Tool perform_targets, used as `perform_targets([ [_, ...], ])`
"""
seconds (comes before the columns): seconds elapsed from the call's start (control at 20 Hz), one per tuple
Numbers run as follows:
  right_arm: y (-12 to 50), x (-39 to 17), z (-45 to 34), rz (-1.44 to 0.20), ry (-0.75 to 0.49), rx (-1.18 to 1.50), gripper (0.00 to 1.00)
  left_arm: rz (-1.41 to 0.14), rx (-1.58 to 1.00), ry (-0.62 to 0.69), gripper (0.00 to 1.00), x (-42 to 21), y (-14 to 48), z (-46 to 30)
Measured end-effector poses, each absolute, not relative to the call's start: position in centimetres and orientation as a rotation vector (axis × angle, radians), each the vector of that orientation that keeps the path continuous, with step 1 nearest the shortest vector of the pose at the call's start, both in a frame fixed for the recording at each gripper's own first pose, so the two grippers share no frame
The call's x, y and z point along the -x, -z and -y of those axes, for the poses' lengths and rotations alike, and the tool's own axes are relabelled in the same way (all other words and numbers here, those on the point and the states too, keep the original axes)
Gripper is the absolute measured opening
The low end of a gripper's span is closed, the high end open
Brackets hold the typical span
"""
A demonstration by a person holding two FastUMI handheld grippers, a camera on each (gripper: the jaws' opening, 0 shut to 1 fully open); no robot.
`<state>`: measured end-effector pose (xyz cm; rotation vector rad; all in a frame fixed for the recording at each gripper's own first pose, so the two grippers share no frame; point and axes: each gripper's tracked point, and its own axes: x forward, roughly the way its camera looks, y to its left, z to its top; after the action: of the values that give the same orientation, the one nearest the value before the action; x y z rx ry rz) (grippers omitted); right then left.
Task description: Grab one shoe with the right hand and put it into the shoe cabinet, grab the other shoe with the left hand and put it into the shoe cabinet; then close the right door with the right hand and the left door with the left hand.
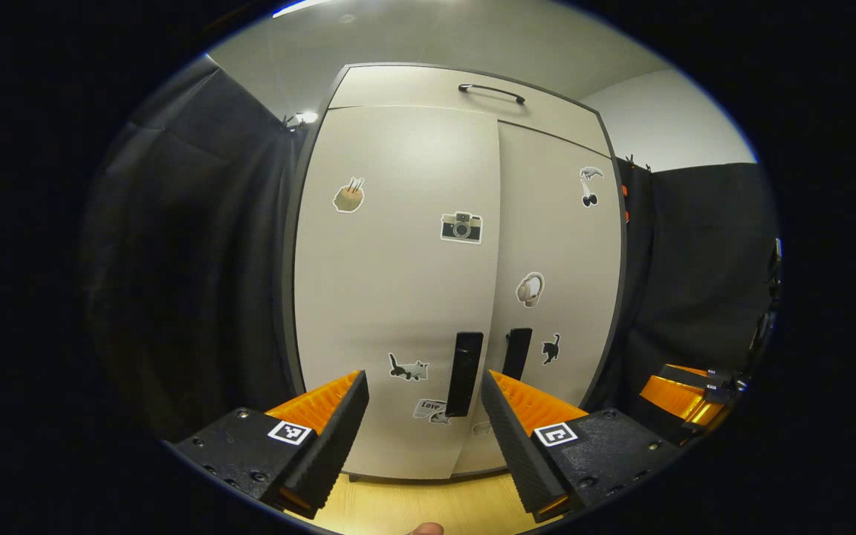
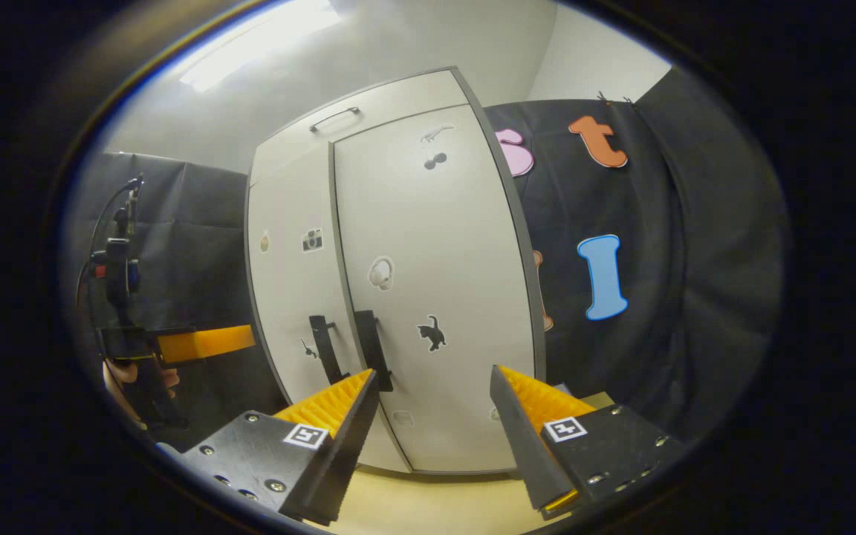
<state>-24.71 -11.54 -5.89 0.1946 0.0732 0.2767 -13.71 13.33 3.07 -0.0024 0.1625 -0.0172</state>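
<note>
Both doors of the cabinet [image 1: 428, 282] look shut, handles [image 1: 465, 374] side by side; no shoes visible, presumably inside. Left gripper [image 1: 424, 390] and right gripper [image 2: 434, 386] both spread open, empty, hanging just short of the doors. Little left to spoil: seam at the left door [image 1: 398, 297] perhaps not quite flush, hard to judge through the fisheye. Could spring ajar if left unpressed, or get knocked by a careless withdrawal.
</note>
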Motion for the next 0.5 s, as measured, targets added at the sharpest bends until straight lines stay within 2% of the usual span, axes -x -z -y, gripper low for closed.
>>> perform_targets([
  [0.5, 6.12, 23.96, 12.18, -0.069, -0.238, -0.187, 0.9, -0.177, -0.014, 0.031, 0.93, 12.84, -2.56, -12.87],
])
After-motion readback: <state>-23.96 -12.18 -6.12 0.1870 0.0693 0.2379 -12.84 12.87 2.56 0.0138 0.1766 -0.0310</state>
